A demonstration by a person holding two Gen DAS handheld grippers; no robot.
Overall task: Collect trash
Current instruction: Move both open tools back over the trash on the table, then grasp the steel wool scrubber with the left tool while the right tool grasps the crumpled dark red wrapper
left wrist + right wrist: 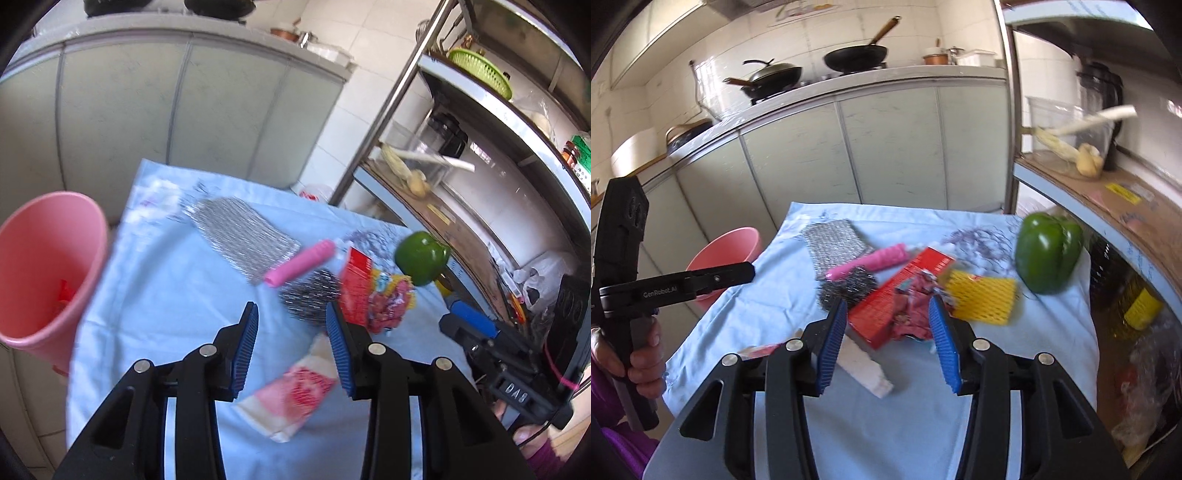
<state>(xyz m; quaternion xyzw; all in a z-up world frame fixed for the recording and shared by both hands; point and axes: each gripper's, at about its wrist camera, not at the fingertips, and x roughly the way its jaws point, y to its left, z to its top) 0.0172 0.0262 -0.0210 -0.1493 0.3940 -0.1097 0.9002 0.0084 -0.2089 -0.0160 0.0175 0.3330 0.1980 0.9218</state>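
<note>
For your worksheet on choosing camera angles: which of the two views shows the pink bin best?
The left wrist view: the pink bin shows its open mouth and something red inside. The right wrist view shows only part of its rim, with the left gripper across it.

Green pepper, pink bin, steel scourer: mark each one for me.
Green pepper (1047, 253): right wrist view, middle of its front face.
Pink bin (44, 273): left wrist view, inner wall below the rim.
Steel scourer (310, 295): left wrist view, centre of the wire ball.
</note>
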